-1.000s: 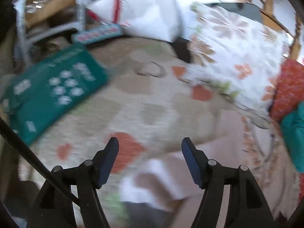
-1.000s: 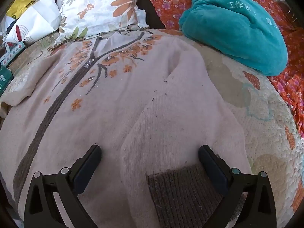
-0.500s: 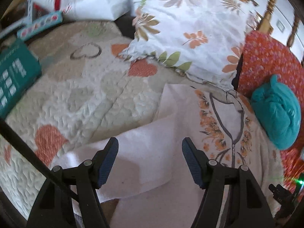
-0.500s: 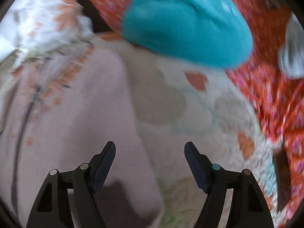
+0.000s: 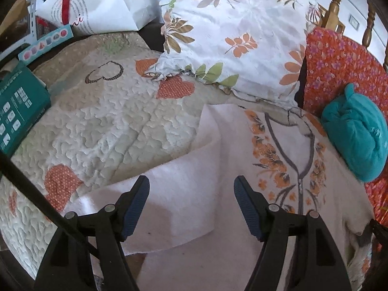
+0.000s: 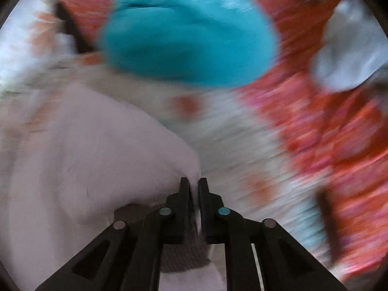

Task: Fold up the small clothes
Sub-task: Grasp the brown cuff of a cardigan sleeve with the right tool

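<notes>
A pale pink sweater (image 5: 242,169) with orange flowers and a grey placket lies spread on the quilted bed cover (image 5: 109,126). One sleeve (image 5: 179,194) lies folded across, under my left gripper (image 5: 191,189), which is open and empty just above it. In the blurred right wrist view, my right gripper (image 6: 193,185) is shut on the edge of the sweater (image 6: 97,160), near its brown ribbed cuff (image 6: 186,254).
A floral pillow (image 5: 237,31) and a white bag (image 5: 97,2) lie at the head of the bed. A green box (image 5: 17,106) sits at the left. A teal bundle (image 5: 356,133) rests on an orange floral blanket (image 5: 339,63) at the right, also in the right wrist view (image 6: 189,36).
My right gripper has closed on the sweater's edge and is moving fast. My left gripper swung right from the green box to over the folded sleeve, staying open.
</notes>
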The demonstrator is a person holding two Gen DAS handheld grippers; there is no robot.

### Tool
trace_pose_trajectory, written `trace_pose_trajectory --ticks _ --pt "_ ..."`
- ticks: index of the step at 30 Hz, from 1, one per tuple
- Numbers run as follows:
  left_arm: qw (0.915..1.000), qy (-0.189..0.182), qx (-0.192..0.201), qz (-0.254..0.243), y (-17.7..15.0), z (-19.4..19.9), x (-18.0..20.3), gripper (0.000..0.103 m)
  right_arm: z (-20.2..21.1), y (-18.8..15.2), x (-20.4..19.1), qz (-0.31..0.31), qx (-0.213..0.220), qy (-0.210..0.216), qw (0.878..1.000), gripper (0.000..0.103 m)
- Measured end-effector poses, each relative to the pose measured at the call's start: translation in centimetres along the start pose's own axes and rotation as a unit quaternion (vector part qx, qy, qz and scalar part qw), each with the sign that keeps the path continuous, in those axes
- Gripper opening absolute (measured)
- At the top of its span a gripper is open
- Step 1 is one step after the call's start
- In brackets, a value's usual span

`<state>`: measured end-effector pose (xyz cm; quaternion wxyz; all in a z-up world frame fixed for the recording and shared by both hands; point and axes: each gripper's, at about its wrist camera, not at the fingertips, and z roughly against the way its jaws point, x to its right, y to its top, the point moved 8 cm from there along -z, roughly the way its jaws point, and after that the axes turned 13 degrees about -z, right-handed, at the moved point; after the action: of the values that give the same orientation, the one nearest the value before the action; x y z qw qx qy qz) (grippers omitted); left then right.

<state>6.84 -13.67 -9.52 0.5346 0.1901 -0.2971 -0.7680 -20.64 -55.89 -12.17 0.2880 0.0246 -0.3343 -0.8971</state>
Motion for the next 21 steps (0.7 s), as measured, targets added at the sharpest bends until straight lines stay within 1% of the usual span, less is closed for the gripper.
trace_pose_trajectory --ticks 1,2,3,4,6,8,10,13,14,16,19,21 --pt "1.0 -0.003 0.0 0.003 0.0 0.1 0.0 0.071 -0.8 0.4 1.0 -0.001 -0.011 -0.027 1.0 0.02" --pt "1.0 -0.003 0.0 0.004 0.0 0.2 0.0 0.071 -0.7 0.5 1.8 -0.02 -0.027 -0.016 0.999 0.02" --pt "1.0 -0.002 0.001 0.004 -0.1 0.3 0.0 0.071 0.4 0.6 2.4 -0.049 -0.024 0.023 0.998 0.023" --pt "1.0 -0.004 0.001 0.002 -0.2 0.4 0.1 0.071 1.7 0.5 2.8 -0.067 -0.016 0.052 0.996 0.039" --pt "0.9999 -0.01 -0.002 0.005 -0.2 0.5 0.1 0.071 3.2 -0.2 3.2 -0.077 -0.013 0.083 0.993 0.063" --pt "0.9997 -0.016 -0.007 0.015 -0.4 0.5 0.1 0.071 3.9 -1.9 3.0 -0.074 -0.03 0.109 0.991 0.064" --pt "0.9995 -0.021 -0.008 0.024 -0.6 0.6 0.0 0.071 3.7 -2.6 3.4 -0.07 -0.035 0.111 0.991 0.064" --pt "0.9994 -0.023 -0.006 0.026 -0.9 1.0 -0.1 0.071 3.5 -4.4 2.7 -0.056 -0.043 0.129 0.989 0.064" --pt "0.9994 -0.021 -0.006 0.025 -1.0 1.1 -0.1 0.071 3.2 -4.8 1.9 -0.053 -0.048 0.132 0.989 0.064" --pt "0.9994 -0.021 -0.008 0.026 -1.2 1.1 -0.2 0.071 2.3 -4.8 1.0 -0.054 -0.049 0.138 0.988 0.064" --pt "0.9991 -0.025 -0.009 0.032 -1.2 1.1 -0.5 0.071 0.8 -4.6 -0.5 -0.057 -0.051 0.132 0.988 0.064" --pt "0.999 -0.026 -0.008 0.034 -1.1 1.2 -0.6 0.071 -0.4 -4.4 -1.2 -0.061 -0.062 0.129 0.988 0.063"
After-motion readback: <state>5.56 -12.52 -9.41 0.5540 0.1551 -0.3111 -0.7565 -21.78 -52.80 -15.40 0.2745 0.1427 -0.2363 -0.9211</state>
